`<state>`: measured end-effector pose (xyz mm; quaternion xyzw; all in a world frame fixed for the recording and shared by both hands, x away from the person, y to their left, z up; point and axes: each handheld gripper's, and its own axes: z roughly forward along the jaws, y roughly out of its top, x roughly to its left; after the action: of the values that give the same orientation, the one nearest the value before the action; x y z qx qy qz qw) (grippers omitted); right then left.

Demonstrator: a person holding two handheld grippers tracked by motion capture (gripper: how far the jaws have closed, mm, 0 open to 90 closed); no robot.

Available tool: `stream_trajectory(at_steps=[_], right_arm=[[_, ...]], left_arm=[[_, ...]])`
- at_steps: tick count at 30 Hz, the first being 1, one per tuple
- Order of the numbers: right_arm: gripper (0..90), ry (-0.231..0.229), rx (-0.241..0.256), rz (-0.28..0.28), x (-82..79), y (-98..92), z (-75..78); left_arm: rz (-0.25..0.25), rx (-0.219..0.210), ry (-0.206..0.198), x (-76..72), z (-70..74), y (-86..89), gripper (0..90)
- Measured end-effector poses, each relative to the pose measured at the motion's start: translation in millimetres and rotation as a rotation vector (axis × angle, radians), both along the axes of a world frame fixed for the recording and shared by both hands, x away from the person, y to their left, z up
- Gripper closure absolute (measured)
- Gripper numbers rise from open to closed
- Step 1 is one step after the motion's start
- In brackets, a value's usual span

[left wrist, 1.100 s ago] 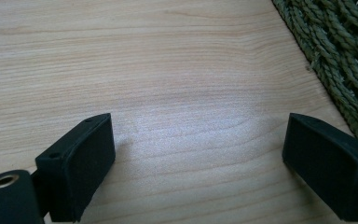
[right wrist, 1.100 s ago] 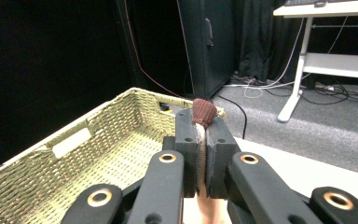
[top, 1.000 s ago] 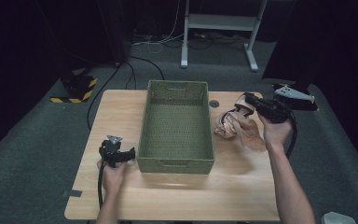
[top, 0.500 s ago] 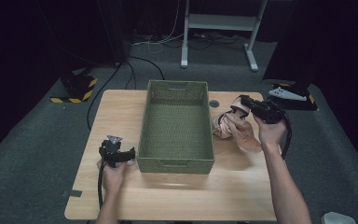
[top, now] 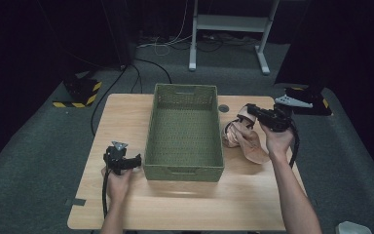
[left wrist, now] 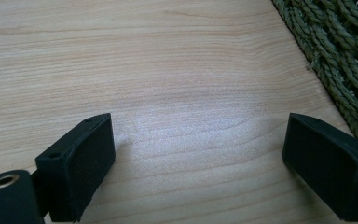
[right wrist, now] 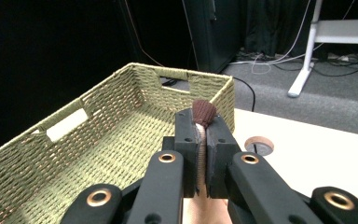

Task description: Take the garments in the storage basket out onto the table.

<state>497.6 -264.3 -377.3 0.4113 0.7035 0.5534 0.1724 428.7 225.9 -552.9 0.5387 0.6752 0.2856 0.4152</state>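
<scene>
Now, right gripper [top: 251, 110]: moved left since a second ago, pressed together on the tan strappy high-heeled sandal [top: 243, 136], right of centre, beside the green woven basket [top: 184, 168].
Left gripper [top: 137, 160]: spread, unmoved, lower left.
Meaning: sandal probably basket-bound.

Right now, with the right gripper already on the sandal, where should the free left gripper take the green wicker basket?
The near end wall of the wicker basket, at its cut-out handle, approached from the person's side: the left gripper, fingers wide apart, sits beside that corner.
</scene>
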Motion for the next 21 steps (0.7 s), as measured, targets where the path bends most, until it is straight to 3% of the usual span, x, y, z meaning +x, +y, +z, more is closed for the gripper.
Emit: stream_trajectory(at_steps=[11, 21], right_arm=[[85.3, 0.041, -0.012, 0.018, 0.9, 3.1, -12.2], [85.2, 0.104, -0.026, 0.037, 2.4, 7.4, -33.9]], left_arm=[[0.0, 0.0, 0.0, 0.0, 0.0, 0.0, 9.2], [0.0, -0.001, 0.0, 0.0, 0.0, 0.0, 9.2]])
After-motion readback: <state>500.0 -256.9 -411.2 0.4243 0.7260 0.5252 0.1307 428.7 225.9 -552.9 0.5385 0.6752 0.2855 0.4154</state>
